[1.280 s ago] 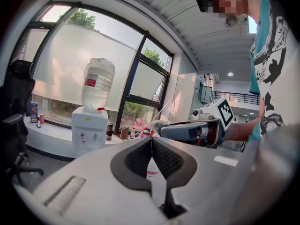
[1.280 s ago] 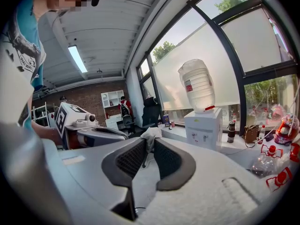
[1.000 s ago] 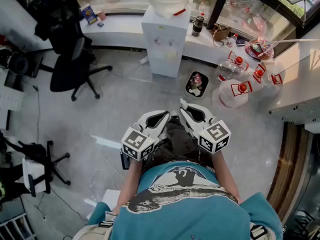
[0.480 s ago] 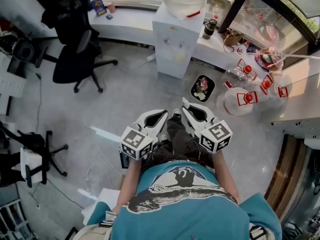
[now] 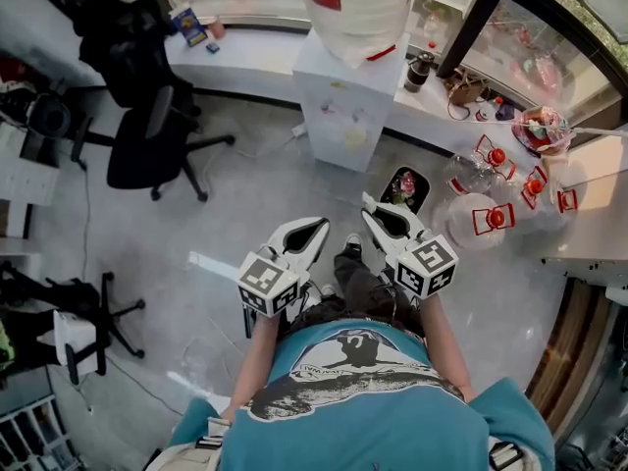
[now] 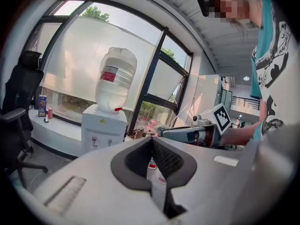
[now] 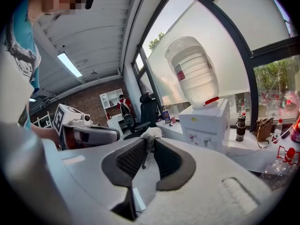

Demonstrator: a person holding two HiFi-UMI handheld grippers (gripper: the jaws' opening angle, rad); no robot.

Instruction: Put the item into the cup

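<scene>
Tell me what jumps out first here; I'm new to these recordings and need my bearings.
The water dispenser with its big upturned bottle dominates top centre of the head view. Below it, the person in a teal shirt holds a left hand-held gripper and a right hand-held gripper side by side, the right one pinching a small white wad.

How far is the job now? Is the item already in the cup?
Done: seemingly only the pickup. The right tool pinches a white crumpled item at its tips.
In hand: carrying it. The left tool is shut and empty.
Left: no cup is in view, so reaching the cup and dropping the item in remain.
</scene>
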